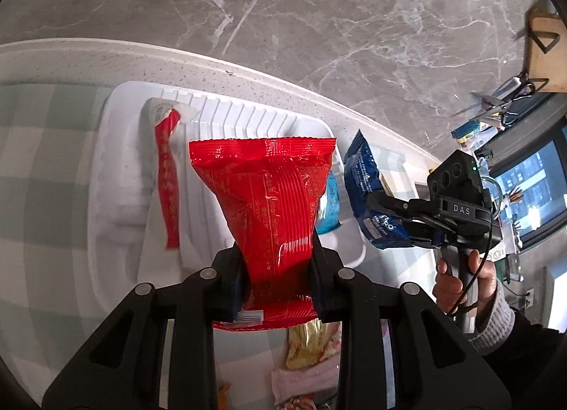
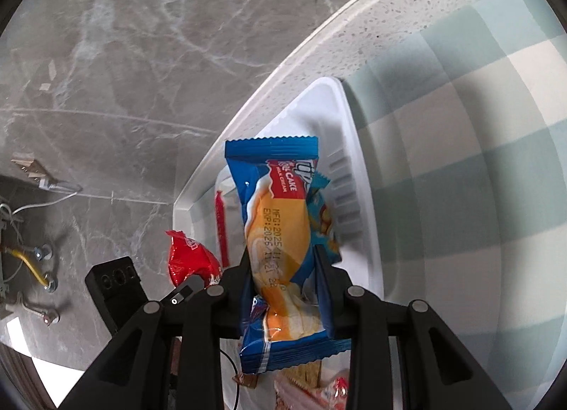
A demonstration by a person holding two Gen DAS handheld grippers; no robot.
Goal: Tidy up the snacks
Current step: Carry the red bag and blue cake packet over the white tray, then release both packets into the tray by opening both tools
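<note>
My left gripper (image 1: 278, 268) is shut on a red snack packet (image 1: 267, 194) and holds it above the white tray (image 1: 120, 169). A thin red stick snack (image 1: 168, 176) and a light blue packet (image 1: 331, 204) lie in the tray. My right gripper (image 2: 283, 268) is shut on a blue roll cake packet (image 2: 280, 229) above the tray's end (image 2: 358, 176); the same gripper (image 1: 386, 202) and blue packet (image 1: 368, 194) show in the left wrist view, right of the tray. The red packet (image 2: 189, 256) and the left gripper's body (image 2: 117, 289) show left in the right wrist view.
The tray sits on a green-and-white checked cloth (image 2: 460, 162) near the table's speckled white edge (image 1: 212, 66), with grey marble floor (image 1: 319, 13) beyond. More snack packets (image 1: 308, 346) lie below my left gripper and below my right gripper (image 2: 319, 388). A monitor (image 1: 531, 190) stands far right.
</note>
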